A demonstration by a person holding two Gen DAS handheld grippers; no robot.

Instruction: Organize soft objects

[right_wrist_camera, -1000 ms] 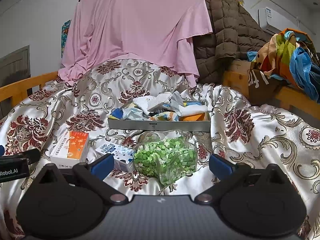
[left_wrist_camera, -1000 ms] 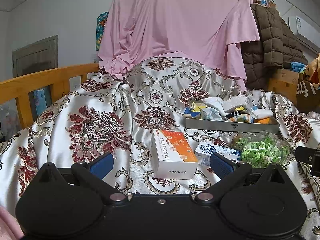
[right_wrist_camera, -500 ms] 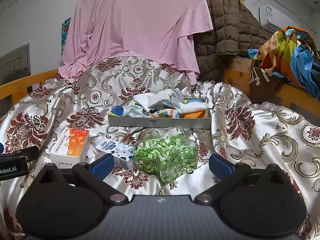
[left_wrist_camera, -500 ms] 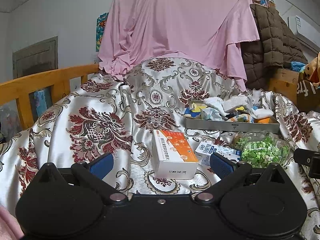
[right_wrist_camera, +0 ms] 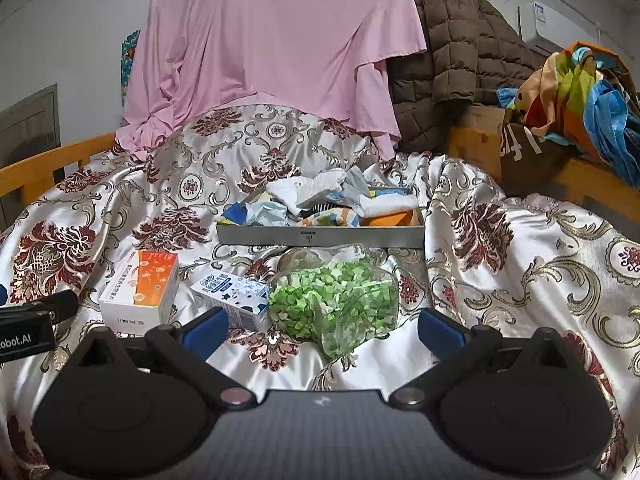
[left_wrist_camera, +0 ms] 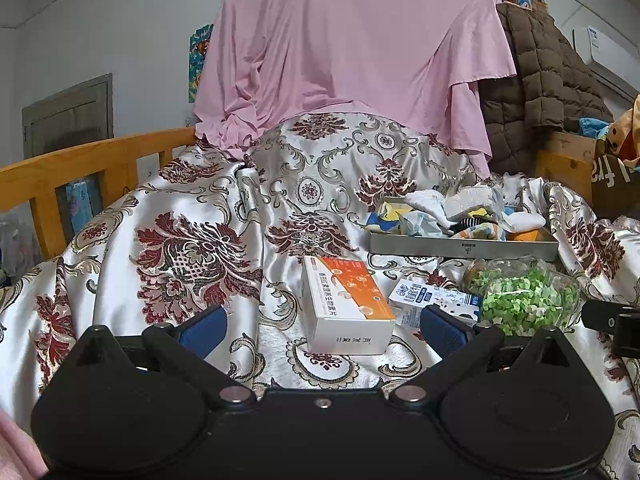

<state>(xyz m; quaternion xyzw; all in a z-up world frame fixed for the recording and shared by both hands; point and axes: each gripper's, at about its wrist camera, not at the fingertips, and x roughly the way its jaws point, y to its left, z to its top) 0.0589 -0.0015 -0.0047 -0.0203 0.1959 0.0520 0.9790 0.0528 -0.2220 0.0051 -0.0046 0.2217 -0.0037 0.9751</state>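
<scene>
A grey tray (left_wrist_camera: 464, 245) (right_wrist_camera: 320, 237) on the bed holds a pile of socks and small cloths (left_wrist_camera: 460, 212) (right_wrist_camera: 324, 200). In front of it lie an orange and white box (left_wrist_camera: 344, 304) (right_wrist_camera: 140, 292), a small blue and white carton (left_wrist_camera: 424, 300) (right_wrist_camera: 232, 292) and a clear bag of green bits (left_wrist_camera: 524, 296) (right_wrist_camera: 336, 300). My left gripper (left_wrist_camera: 322, 326) is open and empty, low above the bed, just short of the box. My right gripper (right_wrist_camera: 322, 326) is open and empty, just short of the green bag.
A floral satin cover (left_wrist_camera: 192, 248) drapes the bed. A wooden rail (left_wrist_camera: 92, 168) runs along the left. A pink sheet (left_wrist_camera: 352, 40) hangs behind. A brown jacket (right_wrist_camera: 452, 60) and colourful cloths (right_wrist_camera: 580, 88) sit at the right.
Both grippers have barely moved; the right view has shifted slightly. Both stay open and empty.
</scene>
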